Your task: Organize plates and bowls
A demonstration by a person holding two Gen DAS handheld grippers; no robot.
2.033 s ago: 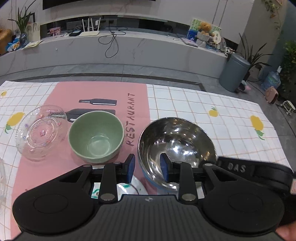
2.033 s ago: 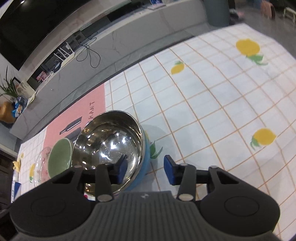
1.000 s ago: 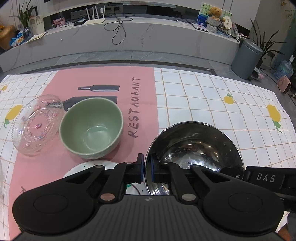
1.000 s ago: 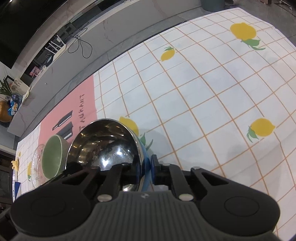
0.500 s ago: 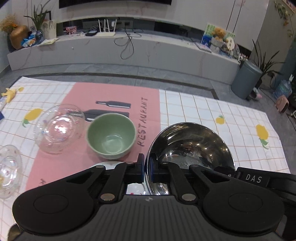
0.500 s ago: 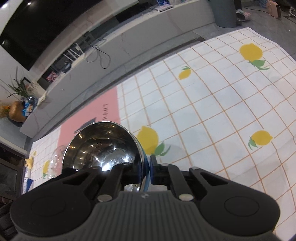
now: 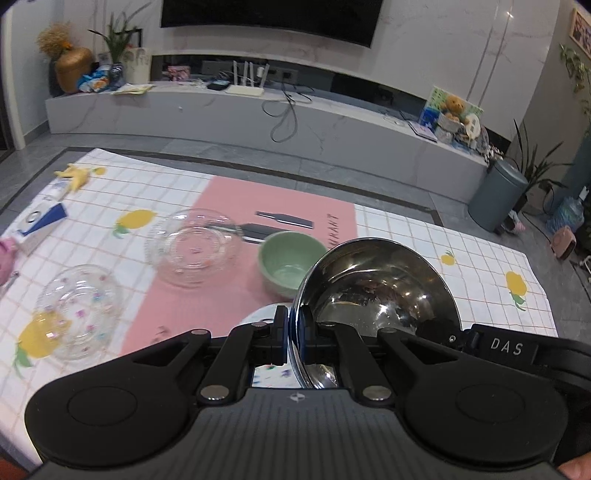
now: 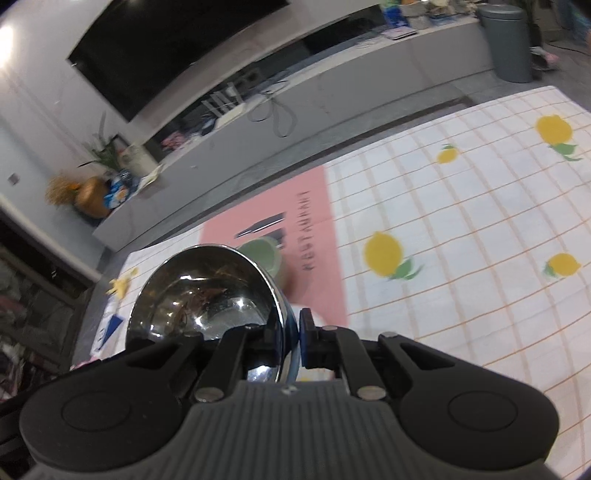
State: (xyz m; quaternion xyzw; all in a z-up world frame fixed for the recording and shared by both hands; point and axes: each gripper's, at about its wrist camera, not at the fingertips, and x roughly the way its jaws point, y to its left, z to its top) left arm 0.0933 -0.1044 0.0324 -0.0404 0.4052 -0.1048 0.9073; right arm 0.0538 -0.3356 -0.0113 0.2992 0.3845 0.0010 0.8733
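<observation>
Far beyond the fingers, a black wall-mounted television (image 7: 269, 16) hangs over a long grey marble console (image 7: 258, 118); right of them stands a grey round bin (image 7: 496, 197).

glass plate (image 7: 194, 253) left of ceramic bowl (image 7: 286, 264) | metal bowl (image 7: 376, 284) right, nearer

Steel bowl (image 7: 376, 280), shiny and empty, is tilted and raised off the cloth at near right; a green bowl (image 7: 286, 260) stands upright just beyond it; two clear glass plates (image 7: 194, 251) (image 7: 79, 308) lie further left, one near, one farther
</observation>
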